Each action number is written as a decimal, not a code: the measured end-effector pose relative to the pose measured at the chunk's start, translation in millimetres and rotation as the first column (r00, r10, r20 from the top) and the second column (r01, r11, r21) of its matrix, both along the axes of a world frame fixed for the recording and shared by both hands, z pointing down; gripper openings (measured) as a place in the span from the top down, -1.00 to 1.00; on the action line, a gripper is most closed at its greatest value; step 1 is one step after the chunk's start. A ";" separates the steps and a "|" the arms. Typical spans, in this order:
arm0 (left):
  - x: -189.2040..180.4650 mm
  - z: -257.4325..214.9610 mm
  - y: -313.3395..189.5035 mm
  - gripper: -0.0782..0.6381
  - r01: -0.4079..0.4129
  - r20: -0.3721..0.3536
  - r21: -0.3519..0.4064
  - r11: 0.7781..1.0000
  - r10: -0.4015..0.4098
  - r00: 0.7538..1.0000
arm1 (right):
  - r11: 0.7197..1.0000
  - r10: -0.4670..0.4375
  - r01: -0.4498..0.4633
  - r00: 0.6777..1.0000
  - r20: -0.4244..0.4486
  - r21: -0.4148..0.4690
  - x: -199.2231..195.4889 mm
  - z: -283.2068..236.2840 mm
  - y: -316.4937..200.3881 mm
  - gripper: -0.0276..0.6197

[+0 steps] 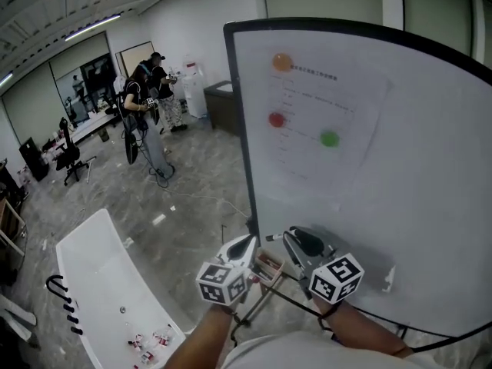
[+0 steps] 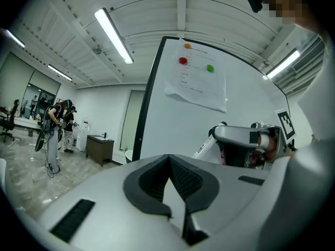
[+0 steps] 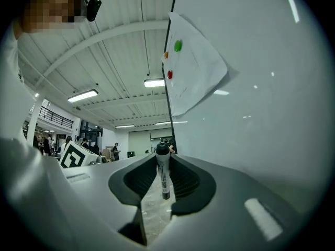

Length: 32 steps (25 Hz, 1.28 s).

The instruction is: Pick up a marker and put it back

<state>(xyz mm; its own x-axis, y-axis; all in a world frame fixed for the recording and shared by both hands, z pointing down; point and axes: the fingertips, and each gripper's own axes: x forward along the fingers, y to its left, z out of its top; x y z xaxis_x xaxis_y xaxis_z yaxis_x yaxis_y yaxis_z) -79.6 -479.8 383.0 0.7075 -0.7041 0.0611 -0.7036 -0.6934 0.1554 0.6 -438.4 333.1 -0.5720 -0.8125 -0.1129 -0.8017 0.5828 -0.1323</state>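
At the bottom of the head view, near 6 o'clock, the left gripper (image 1: 247, 242) and the right gripper (image 1: 290, 238) are held close together in front of a whiteboard (image 1: 400, 206). A marker (image 1: 274, 237) is seen at the right gripper's tips, pointing toward 9 o'clock. A paper sheet (image 1: 323, 121) is fixed on the board by an orange magnet (image 1: 282, 61), a red magnet (image 1: 277, 119) and a green magnet (image 1: 330, 138). A white table (image 1: 92, 267) is placed at 8 o'clock, and standing people (image 1: 150, 102) are seen far at 10 o'clock.

Through the left gripper view, the jaws are seen pressed together at their tips, with nothing between them. The right gripper is visible at 3 o'clock with the marker sticking out toward the board.

Through the right gripper view, the marker is clamped upright between the two pads, its black cap at the top and its printed white body below. The whiteboard fills the side from 1 to 4 o'clock, and the sheet is seen at 12 o'clock.
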 end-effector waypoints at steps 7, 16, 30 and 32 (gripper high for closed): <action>5.5 -6.5 -1.6 0.77 -0.004 0.007 0.008 1.000 0.004 1.000 | 1.000 0.000 0.000 1.000 0.007 -0.006 3.1 1.3 -2.2 0.68; 5.9 -9.1 -5.9 0.77 -0.009 -0.001 0.021 1.000 0.009 1.000 | 1.000 0.010 -0.009 1.000 0.017 -0.027 6.9 9.2 -11.3 0.68; -13.6 28.3 -16.8 0.77 0.000 0.010 -0.050 0.999 0.001 1.000 | 0.985 -0.021 0.015 0.999 -0.035 -0.172 -3.1 80.4 -29.4 0.68; -13.7 42.6 -16.5 0.77 -0.010 0.013 -0.070 0.997 0.011 1.000 | 0.974 -0.023 0.011 0.998 -0.054 -0.224 -4.8 106.5 -35.2 0.68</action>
<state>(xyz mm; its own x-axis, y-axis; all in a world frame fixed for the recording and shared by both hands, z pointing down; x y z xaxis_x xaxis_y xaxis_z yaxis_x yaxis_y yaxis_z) -93.3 -496.3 425.6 0.7137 -0.6902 0.1196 -0.6986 -0.6886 0.1946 -4.2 -473.5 439.7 -0.5862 -0.8036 0.1031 -0.8018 0.5570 -0.2165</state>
